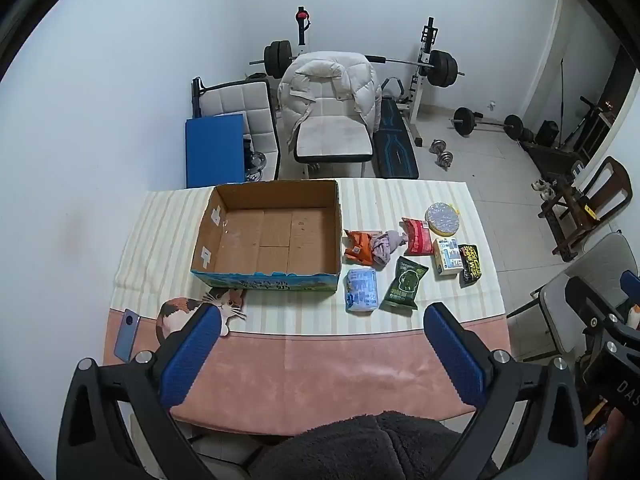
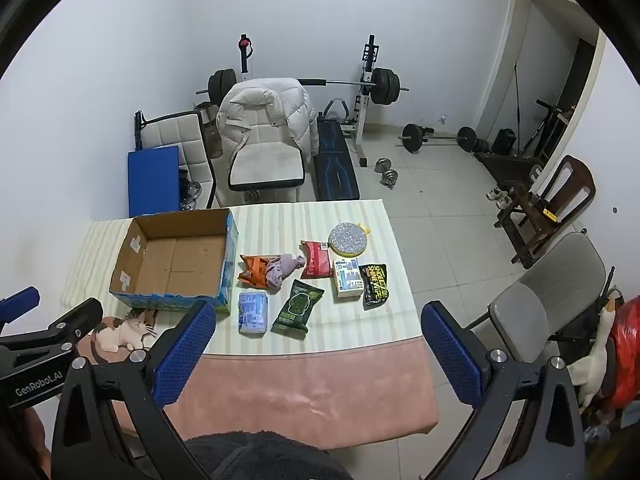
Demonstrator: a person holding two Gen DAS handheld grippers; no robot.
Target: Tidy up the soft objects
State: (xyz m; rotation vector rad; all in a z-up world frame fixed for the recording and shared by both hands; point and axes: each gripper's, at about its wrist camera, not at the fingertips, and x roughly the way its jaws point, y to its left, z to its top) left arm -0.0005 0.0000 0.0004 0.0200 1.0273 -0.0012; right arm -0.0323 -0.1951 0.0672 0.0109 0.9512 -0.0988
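An open, empty cardboard box [image 1: 272, 240] [image 2: 176, 264] stands on the table's striped cloth. To its right lie soft items: an orange packet [image 1: 358, 246] [image 2: 254, 270], a crumpled purple cloth [image 1: 386, 246] [image 2: 282, 268], a red packet [image 1: 416, 234] [image 2: 316, 264], a light blue tissue pack [image 1: 362, 290] [image 2: 253, 313], a green packet [image 1: 405, 283] [image 2: 298, 306], a white box [image 1: 447, 257] [image 2: 348, 278], a black wipes pack [image 1: 470, 265] [image 2: 375, 284] and a round silver sponge [image 1: 442, 218] [image 2: 348, 238]. My left gripper [image 1: 322, 322] and right gripper [image 2: 318, 320] are both open and empty, above the table's near edge.
A phone [image 1: 126, 334] lies at the table's near left by a cat print [image 1: 196, 308]. A grey chair [image 2: 552, 292] stands right of the table. Behind the table are a white chair with a jacket [image 1: 330, 96], a blue pad [image 1: 214, 150] and a weight bench.
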